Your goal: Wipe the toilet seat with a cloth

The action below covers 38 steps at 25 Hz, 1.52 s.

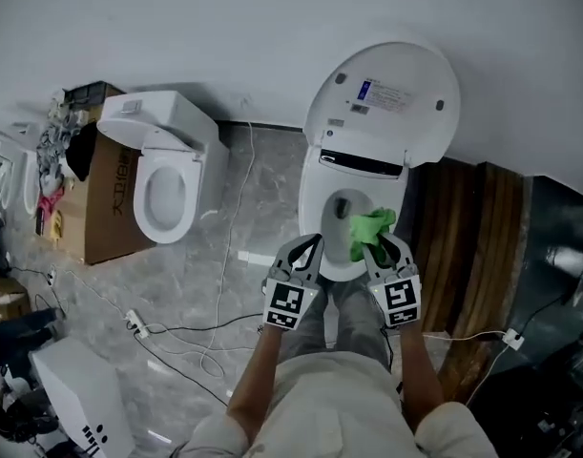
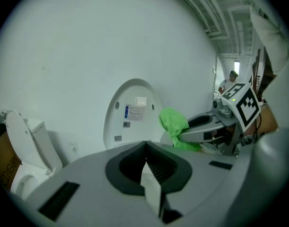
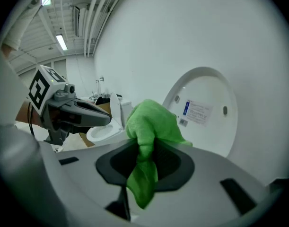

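Now, head view: the bright green microfibre cloth hangs mid-frame over the white oval toilet seat. Left gripper view: left gripper pressed closed, holding nothing. Right gripper view: right gripper is clamped on the cloth.

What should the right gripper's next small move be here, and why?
Probably lower the right gripper until the green cloth touches the toilet seat. Its jaws are clamped on the cloth, which seems to hang above the seat; the lid is up and the left gripper is shut, empty.
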Each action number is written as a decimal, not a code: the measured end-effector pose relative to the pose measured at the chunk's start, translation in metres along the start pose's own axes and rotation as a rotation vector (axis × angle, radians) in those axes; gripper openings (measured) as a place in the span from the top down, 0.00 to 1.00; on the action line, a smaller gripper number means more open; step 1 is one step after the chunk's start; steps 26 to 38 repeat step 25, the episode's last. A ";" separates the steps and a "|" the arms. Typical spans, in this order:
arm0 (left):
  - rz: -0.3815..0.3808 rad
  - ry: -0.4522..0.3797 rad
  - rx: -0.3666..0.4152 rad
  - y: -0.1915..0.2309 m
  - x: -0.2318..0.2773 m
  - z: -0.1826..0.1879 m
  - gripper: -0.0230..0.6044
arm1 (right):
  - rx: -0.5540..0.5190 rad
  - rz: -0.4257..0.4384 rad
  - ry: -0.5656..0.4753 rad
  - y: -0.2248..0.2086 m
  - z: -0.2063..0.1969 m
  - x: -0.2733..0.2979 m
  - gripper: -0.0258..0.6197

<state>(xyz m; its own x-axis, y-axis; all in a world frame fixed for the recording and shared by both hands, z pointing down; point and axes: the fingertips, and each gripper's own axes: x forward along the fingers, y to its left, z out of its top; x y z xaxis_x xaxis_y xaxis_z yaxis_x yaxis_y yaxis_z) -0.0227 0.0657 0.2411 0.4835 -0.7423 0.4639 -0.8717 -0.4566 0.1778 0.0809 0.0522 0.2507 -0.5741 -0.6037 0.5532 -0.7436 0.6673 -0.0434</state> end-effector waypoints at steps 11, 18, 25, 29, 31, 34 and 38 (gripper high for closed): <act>-0.052 -0.115 0.098 -0.012 -0.062 0.091 0.94 | -0.041 -0.083 -0.170 0.015 0.100 -0.075 0.82; -0.087 -0.157 0.140 -0.016 -0.071 0.119 0.94 | -0.021 -0.142 -0.189 0.012 0.111 -0.091 0.82; -0.114 -0.169 0.169 -0.028 -0.077 0.130 0.94 | -0.024 -0.200 -0.227 0.007 0.124 -0.112 0.82; -0.114 -0.169 0.169 -0.028 -0.077 0.130 0.94 | -0.024 -0.200 -0.227 0.007 0.124 -0.112 0.82; -0.114 -0.169 0.169 -0.028 -0.077 0.130 0.94 | -0.024 -0.200 -0.227 0.007 0.124 -0.112 0.82; -0.114 -0.169 0.169 -0.028 -0.077 0.130 0.94 | -0.024 -0.200 -0.227 0.007 0.124 -0.112 0.82; -0.114 -0.169 0.169 -0.028 -0.077 0.130 0.94 | -0.024 -0.200 -0.227 0.007 0.124 -0.112 0.82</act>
